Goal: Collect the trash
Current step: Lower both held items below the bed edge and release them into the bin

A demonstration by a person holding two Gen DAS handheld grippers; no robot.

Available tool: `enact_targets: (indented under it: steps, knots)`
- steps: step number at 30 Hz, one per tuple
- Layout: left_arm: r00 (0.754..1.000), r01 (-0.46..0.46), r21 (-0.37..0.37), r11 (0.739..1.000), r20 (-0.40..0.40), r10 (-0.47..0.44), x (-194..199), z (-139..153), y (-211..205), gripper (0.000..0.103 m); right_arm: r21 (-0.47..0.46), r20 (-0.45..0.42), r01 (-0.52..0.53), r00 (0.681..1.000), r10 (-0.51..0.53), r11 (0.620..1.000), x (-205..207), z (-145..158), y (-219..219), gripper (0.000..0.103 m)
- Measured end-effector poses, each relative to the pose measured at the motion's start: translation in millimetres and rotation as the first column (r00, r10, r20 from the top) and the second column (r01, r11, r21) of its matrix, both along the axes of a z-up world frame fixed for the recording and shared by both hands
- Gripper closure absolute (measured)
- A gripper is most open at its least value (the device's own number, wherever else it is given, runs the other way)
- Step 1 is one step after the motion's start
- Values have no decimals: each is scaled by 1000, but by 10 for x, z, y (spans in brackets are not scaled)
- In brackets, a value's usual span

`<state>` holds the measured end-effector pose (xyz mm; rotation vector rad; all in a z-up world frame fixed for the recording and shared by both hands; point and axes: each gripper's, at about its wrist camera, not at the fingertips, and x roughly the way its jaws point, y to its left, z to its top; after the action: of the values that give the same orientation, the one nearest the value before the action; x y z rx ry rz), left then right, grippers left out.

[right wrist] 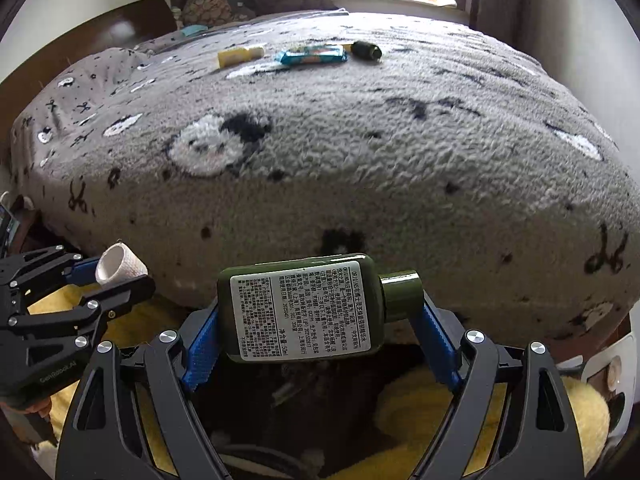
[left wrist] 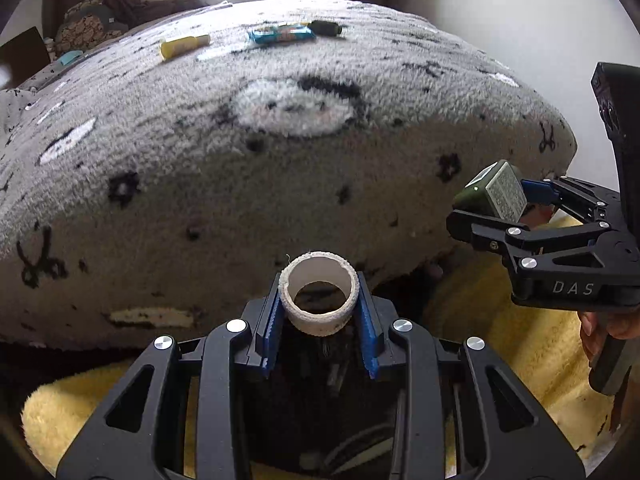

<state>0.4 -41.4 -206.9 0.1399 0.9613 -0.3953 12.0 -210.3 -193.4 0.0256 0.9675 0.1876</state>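
Note:
My left gripper [left wrist: 319, 300] is shut on a white tape roll [left wrist: 319, 295], its hollow core facing the camera; the same roll [right wrist: 120, 269] shows at the lower left of the right wrist view. My right gripper [right wrist: 320, 316] is shut on a dark green bottle [right wrist: 312, 312] lying sideways, its white label up and its cap to the right; the bottle [left wrist: 494, 193] appears at the right of the left wrist view. Both grippers hang past the near edge of a bed, over a dark container [right wrist: 320, 412]. Far across the bed lie a yellow tube [left wrist: 185, 45], a blue wrapper [left wrist: 281, 34] and a dark green bottle [left wrist: 326, 28].
The bed carries a fuzzy grey blanket [left wrist: 280, 168] with panda patterns. A yellow fluffy mat [left wrist: 520, 332] lies on the floor around the dark container. Pillows [left wrist: 86, 24] and a window are at the bed's far end. A white object [right wrist: 608, 368] sits at the lower right.

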Motion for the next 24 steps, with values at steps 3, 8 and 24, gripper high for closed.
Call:
enact_targets:
  steps: [3,8,24]
  knots:
    - [998,-4,7,1000,-58,5,-7,-219,23,72,5,-42,-3,999,3,1000,-15,-152,47,18]
    - [992,-4,18,1000,-124,6,-6,-481,36,72,15,-103,-13,995,15,1000,-1,-370,110,18]
    - [936,24,12,1000,-352,-18,14,-1176,69,72,63,-301,-38,952,56,997,46,-957,212,18]
